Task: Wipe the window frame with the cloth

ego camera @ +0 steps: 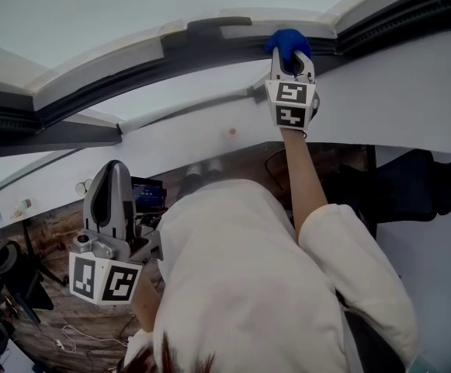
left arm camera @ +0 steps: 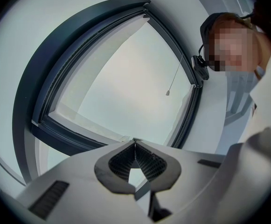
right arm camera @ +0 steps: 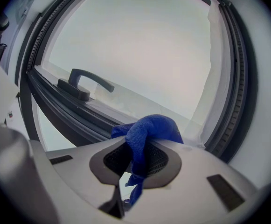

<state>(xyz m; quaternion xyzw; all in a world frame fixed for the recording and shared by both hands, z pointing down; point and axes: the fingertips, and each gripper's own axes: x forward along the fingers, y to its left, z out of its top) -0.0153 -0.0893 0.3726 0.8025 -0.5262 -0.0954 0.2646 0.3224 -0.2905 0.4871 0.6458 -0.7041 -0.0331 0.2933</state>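
Observation:
My right gripper (ego camera: 291, 57) is raised at arm's length and shut on a blue cloth (ego camera: 288, 43), which is bunched against the dark window frame (ego camera: 209, 49). In the right gripper view the blue cloth (right arm camera: 147, 134) bulges out between the jaws of my right gripper (right arm camera: 137, 148), close to the lower rail of the dark window frame (right arm camera: 56, 108). My left gripper (ego camera: 110, 208) hangs low at the left, shut and holding nothing. The left gripper view has my left gripper (left arm camera: 135, 146) pointing at the dark window frame (left arm camera: 56, 87) from a distance.
A dark window handle (right arm camera: 81, 85) sits on the frame left of the cloth. A white sill or wall panel (ego camera: 209, 130) runs below the frame. Below lie a wooden floor, a black chair (ego camera: 411, 185) and desk clutter (ego camera: 143, 196). A thin pull cord (left arm camera: 172, 80) hangs across the pane.

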